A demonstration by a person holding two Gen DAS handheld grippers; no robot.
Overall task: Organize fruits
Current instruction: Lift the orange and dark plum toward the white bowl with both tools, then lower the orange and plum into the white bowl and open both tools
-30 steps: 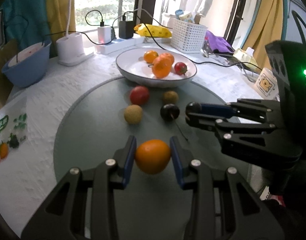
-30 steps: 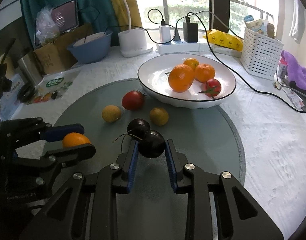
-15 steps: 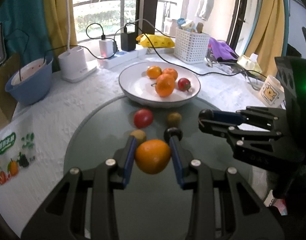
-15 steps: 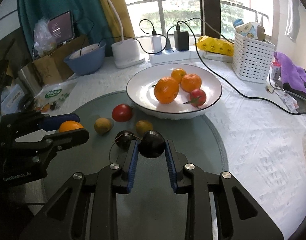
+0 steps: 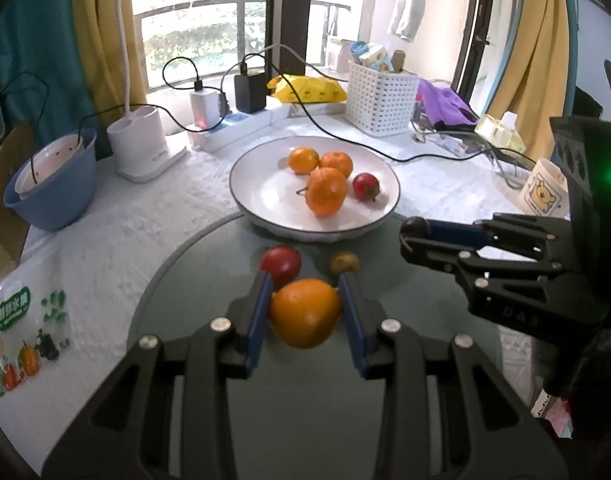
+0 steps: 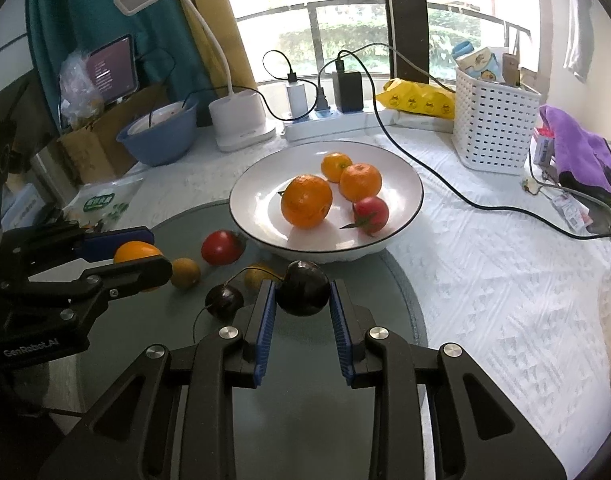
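Note:
My left gripper [image 5: 305, 312] is shut on an orange [image 5: 304, 313], held above the round grey mat [image 5: 177, 280]. My right gripper [image 6: 302, 294] is shut on a dark cherry [image 6: 303, 288] just in front of the white plate [image 6: 249, 184]. That plate holds three oranges [image 6: 306, 206] and a red tomato [image 6: 371, 211]. Loose on the mat lie a red tomato [image 6: 221, 247], a yellowish round fruit [image 6: 185, 273], another partly hidden one [image 6: 255, 276] and a second dark cherry [image 6: 224, 301]. In the left wrist view the right gripper [image 5: 409, 236] reaches in from the right.
A blue bowl [image 6: 161, 136], a white lamp base [image 6: 241, 122], a power strip with chargers [image 6: 325, 120] and a white basket [image 6: 495, 128] line the back. Black cables [image 6: 457, 196] trail across the white cloth right of the plate. A printed fruit bag [image 5: 21, 320] lies at the left.
Both grippers have risen and moved toward the plate with their fruit still held. The plate now sits closer and lower in both views.

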